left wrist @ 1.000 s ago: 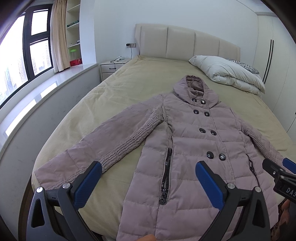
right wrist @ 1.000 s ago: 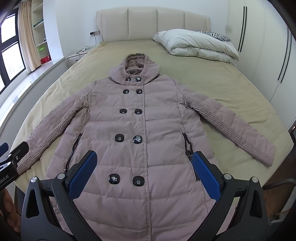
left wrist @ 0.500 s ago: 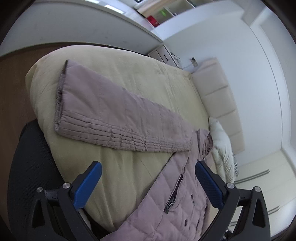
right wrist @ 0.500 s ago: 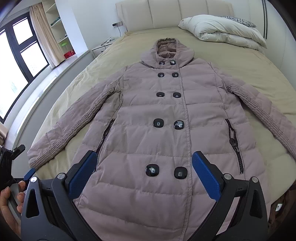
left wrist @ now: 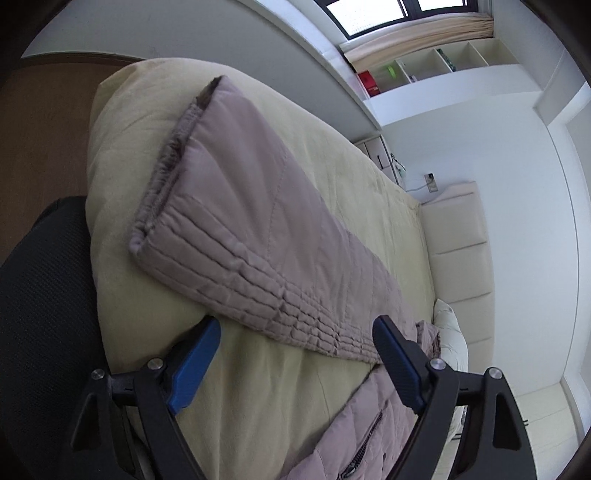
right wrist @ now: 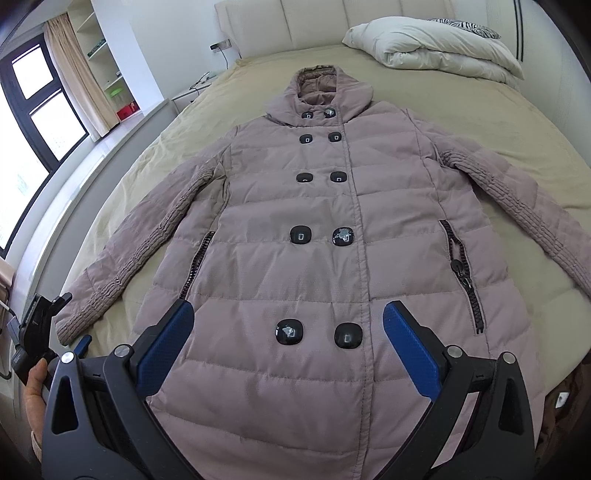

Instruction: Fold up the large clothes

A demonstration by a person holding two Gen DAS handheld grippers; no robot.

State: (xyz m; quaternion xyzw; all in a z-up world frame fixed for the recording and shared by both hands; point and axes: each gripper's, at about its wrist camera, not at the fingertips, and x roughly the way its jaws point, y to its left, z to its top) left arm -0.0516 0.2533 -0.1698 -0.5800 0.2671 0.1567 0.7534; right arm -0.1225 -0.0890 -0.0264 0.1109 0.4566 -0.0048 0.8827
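Note:
A mauve quilted hooded coat (right wrist: pixel 317 229) lies flat and face up on the bed, buttoned, sleeves spread out to both sides. Its left sleeve (left wrist: pixel 255 236) fills the left wrist view, cuff (left wrist: pixel 166 162) near the bed corner. My left gripper (left wrist: pixel 295 332) is open and empty, close to the sleeve's ribbed lower edge; it also shows at the far left of the right wrist view (right wrist: pixel 40 321). My right gripper (right wrist: pixel 288 317) is open and empty above the coat's lower front, near the lowest buttons.
The coat lies on a beige bed (right wrist: pixel 480 122) with a padded headboard (right wrist: pixel 332 18). A white folded duvet (right wrist: pixel 432 48) lies at the head. A black chair (left wrist: pixel 44 314) stands at the bed corner. A window sill and shelves (right wrist: pixel 92 74) run along the left.
My left gripper has swung from facing the whole coat to close in on the left sleeve and its cuff. My right gripper has moved lower and nearer over the coat's front.

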